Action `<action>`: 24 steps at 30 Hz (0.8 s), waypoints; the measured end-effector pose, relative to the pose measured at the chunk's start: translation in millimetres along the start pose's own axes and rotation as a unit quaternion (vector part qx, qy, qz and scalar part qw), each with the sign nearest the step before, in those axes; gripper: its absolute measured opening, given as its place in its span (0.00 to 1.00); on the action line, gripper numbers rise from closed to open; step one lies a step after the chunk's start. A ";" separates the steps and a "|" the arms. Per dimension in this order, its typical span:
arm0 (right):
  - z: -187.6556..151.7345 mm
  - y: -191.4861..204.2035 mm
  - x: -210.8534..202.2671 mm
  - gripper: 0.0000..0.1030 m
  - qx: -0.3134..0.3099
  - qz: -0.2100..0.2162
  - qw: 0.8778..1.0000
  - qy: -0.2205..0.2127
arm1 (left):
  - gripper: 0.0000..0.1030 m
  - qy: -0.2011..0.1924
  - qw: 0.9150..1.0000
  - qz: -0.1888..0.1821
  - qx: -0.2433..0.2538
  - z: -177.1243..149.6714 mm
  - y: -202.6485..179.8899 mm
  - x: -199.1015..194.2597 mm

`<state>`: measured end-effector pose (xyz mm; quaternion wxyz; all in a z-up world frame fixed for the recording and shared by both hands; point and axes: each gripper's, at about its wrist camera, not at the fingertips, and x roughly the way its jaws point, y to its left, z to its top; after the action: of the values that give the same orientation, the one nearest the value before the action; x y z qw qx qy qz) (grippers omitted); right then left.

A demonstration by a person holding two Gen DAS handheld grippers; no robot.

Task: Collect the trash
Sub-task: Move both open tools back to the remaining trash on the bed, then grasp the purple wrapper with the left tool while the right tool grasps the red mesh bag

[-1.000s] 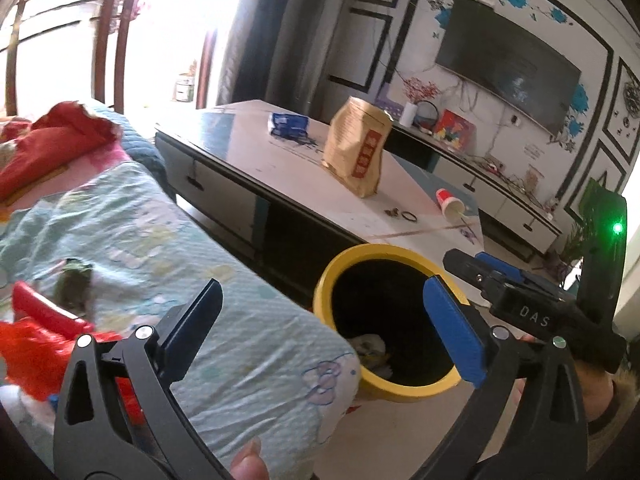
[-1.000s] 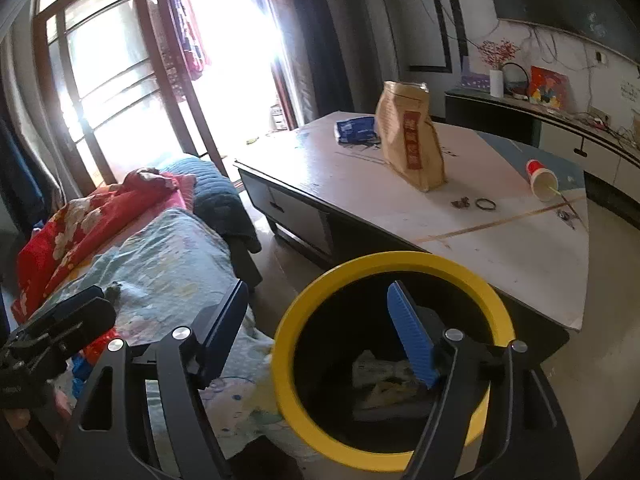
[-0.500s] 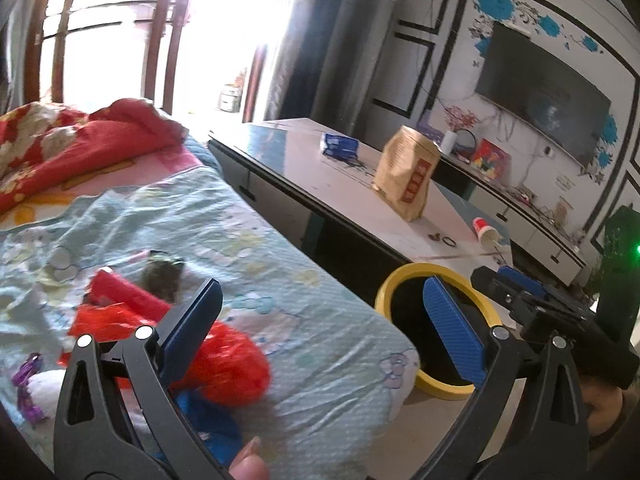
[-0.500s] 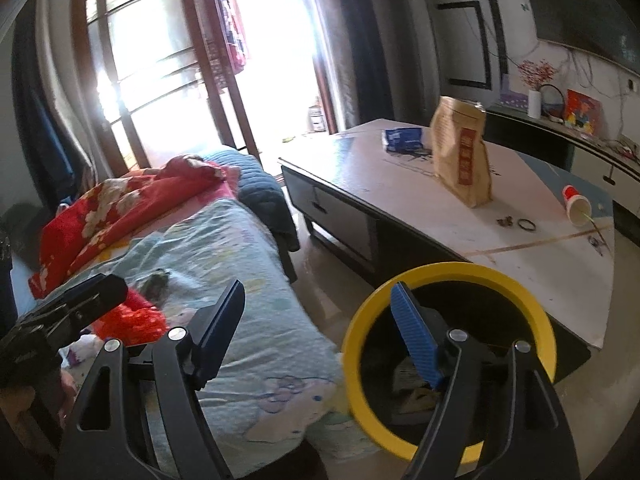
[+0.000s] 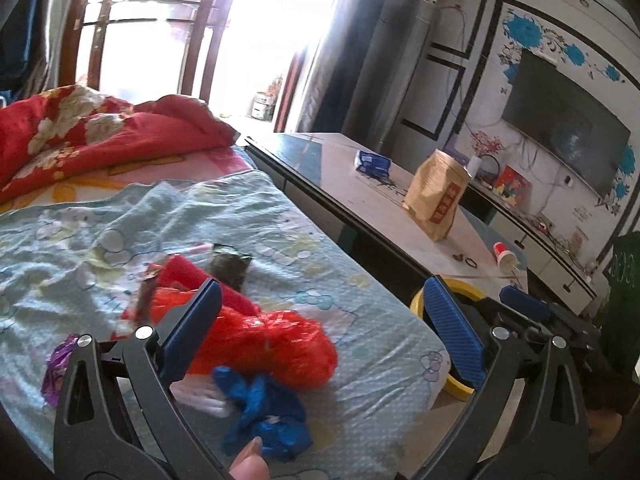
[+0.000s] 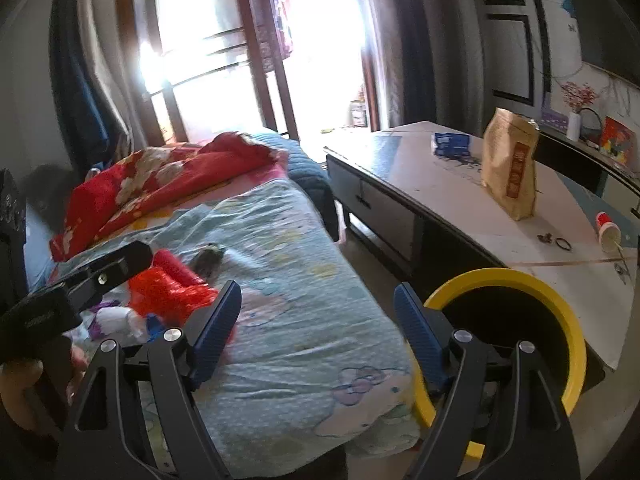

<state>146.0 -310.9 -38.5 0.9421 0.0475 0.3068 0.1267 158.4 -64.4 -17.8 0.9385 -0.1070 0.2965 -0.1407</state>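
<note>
A heap of trash lies on the pale blue bedspread (image 5: pixel 280 232): a crumpled red plastic bag (image 5: pixel 276 344), a blue wrapper (image 5: pixel 268 420), a dark green packet (image 5: pixel 230 268), a purple wrapper (image 5: pixel 58 364) and something white under the bag. My left gripper (image 5: pixel 326 328) hangs open just above the red bag, holding nothing. My right gripper (image 6: pixel 318 326) is also open and empty, over the bed's edge beside the yellow-rimmed black bin (image 6: pixel 520 320). From the right wrist the red bag (image 6: pixel 168 286) lies to the left, with the left gripper's body in front of it.
A long low table (image 6: pixel 440 200) stands right of the bed with a tan paper bag (image 6: pixel 510 168), a blue packet (image 6: pixel 450 144) and a tipped red-and-white cup (image 6: pixel 608 232) on it. A red floral quilt (image 5: pixel 92 136) lies at the bed's far end. A TV hangs on the far wall.
Both grippers swung left, away from the bin and over the bed. The trash heap came into the left wrist view and now sits under the left gripper. Both stayed open.
</note>
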 end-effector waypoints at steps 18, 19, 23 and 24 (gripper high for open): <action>-11.0 73.8 13.0 0.74 -0.066 0.056 0.996 0.023 | 0.90 -0.032 0.997 0.047 -0.045 -0.1 53.1 -38.4; -11.8 78.1 14.2 0.74 -0.070 0.059 0.995 0.025 | 0.90 -0.034 0.997 0.051 -0.048 -0.5 56.5 -40.7; -13.5 90.4 18.1 0.74 -0.081 0.068 0.994 0.030 | 0.90 -0.040 0.996 0.063 -0.052 -2.1 66.8 -47.8; -13.8 93.2 18.8 0.75 -0.084 0.071 0.993 0.031 | 0.90 -0.040 0.996 0.067 -0.053 -2.8 69.4 -49.3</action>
<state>133.1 -215.9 -44.7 0.9215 -0.0137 0.3199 0.2199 132.0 16.5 -13.8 0.9500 -0.1421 0.2722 -0.0575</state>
